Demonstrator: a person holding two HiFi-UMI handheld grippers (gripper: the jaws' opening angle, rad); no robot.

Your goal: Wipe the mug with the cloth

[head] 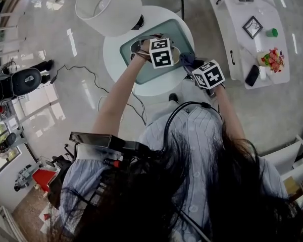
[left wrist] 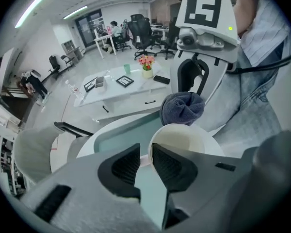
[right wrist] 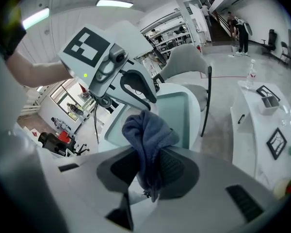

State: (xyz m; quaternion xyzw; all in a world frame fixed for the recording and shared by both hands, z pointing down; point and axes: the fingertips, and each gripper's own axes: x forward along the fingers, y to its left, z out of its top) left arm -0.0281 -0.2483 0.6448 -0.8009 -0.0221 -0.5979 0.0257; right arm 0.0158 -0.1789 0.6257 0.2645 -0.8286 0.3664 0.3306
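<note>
we hold the left tongs (left wrist: pixel 145 148) steeply down over the white mug (left wrist: pixel 184 136), which stands upright on the teal tray (left wrist: pixel 120 136) on the round white desk (head: pixel 116 59). the tongs stand narrow, astride the mug's near rim: the rim sits between the two ribbed pads, close against the one inside the mug, while a sliver of tray shows between the rim and the outer pad. the mug's inside looks bare and pale.

the right tongs (right wrist: pixel 146 160) are clamped on the dark blue-grey cloth (right wrist: pixel 148 132), which bunches up above the pads, with a short tail hanging below them. in the left gripper view the cloth hangs as a rounded wad just beyond the mug's far rim; we cannot tell whether it touches the rim. in the head view both marker cubes sit close together above the tray, hiding the mug.
</note>
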